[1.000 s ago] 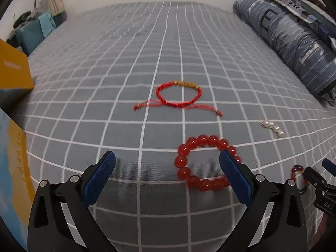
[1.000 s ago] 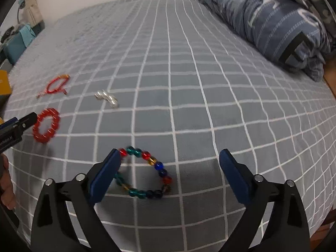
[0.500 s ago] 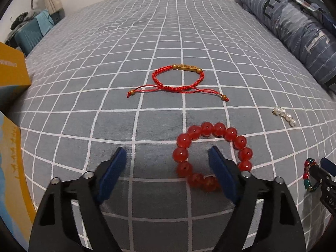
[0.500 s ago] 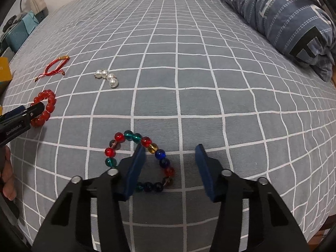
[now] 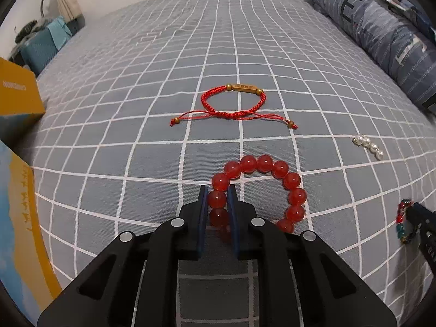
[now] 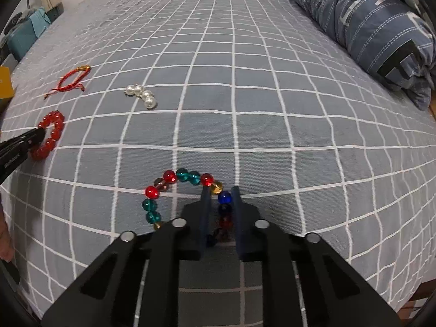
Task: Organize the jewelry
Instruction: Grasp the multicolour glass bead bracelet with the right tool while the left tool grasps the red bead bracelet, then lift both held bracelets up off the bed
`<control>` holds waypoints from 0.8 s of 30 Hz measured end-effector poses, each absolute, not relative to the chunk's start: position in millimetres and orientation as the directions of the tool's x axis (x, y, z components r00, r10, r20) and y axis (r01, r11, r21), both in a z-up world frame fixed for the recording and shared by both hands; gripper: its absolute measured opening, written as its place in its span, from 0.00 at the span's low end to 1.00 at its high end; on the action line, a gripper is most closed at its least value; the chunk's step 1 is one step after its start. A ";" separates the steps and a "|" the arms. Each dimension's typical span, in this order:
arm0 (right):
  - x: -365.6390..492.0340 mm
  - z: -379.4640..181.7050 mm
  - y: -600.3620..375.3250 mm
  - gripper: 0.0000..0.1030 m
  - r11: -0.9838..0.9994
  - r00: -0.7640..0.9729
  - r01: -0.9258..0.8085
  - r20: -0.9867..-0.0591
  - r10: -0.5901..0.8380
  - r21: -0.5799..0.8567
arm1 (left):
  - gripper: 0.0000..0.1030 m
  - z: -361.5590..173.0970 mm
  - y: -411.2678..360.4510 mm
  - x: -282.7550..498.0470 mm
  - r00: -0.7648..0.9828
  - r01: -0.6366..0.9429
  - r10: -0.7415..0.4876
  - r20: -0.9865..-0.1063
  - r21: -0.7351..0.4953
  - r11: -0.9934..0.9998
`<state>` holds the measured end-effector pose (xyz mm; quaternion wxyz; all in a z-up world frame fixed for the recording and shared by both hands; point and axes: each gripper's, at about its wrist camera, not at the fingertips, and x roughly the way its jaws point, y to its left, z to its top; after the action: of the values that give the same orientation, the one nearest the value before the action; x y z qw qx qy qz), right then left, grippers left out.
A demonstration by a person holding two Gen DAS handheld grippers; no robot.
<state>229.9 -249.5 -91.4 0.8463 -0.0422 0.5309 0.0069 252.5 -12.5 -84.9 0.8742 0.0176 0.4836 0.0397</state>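
Note:
A red bead bracelet [image 5: 265, 163] lies on the grey checked bed [image 5: 163, 68]. My left gripper [image 5: 218, 193] is closing on its left side, and the blue pads press a red bead between them. In the right wrist view, my right gripper [image 6: 221, 193] is closing tight on the right side of a multicoloured bead bracelet [image 6: 188, 175], with a dark blue bead between the pads. A red cord bracelet [image 5: 234, 103] with a gold bar lies farther back. A short string of pearls [image 5: 369, 147] lies to the right of it.
A yellow box [image 5: 16, 92] stands at the left edge of the bed, with another yellow and blue box [image 5: 19, 218] nearer. A rolled blue quilt [image 6: 368, 27] runs along the right side. A hand shows at the right wrist view's left edge.
Both grippers went from wide open to closed: the left one onto the red bead bracelet, the right one onto the multicoloured bracelet. Both views tipped slightly closer to the bed.

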 end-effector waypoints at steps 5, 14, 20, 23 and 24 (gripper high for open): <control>231.7 -91.0 -246.6 0.09 0.993 0.447 -0.056 -0.892 -0.069 -0.104 | 0.13 -82.1 -17.4 246.1 0.539 -0.058 0.105 -0.836 0.087 0.994; 229.4 -76.8 -253.6 0.09 0.996 0.496 -0.025 -0.866 -0.064 -0.088 | 0.13 -67.5 -14.6 244.2 0.561 -0.065 0.088 -0.823 0.063 0.996; 226.0 -66.0 -254.0 0.09 0.997 0.529 -0.008 -0.847 -0.058 -0.074 | 0.13 -56.0 -18.0 238.9 0.576 -0.059 0.082 -0.813 0.059 0.997; 223.2 -60.2 -254.9 0.09 0.998 0.542 -0.005 -0.839 -0.054 -0.067 | 0.13 -48.7 -18.6 234.4 0.587 -0.053 0.072 -0.806 0.051 0.997; 222.2 -58.2 -255.0 0.09 0.998 0.547 -0.003 -0.835 -0.054 -0.066 | 0.13 -46.0 -18.4 232.9 0.591 -0.052 0.069 -0.804 0.048 0.998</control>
<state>222.2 -255.0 -58.2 0.8790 -0.0298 0.4756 -0.0145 232.9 -18.4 -46.0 0.8918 0.0096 0.4510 0.0339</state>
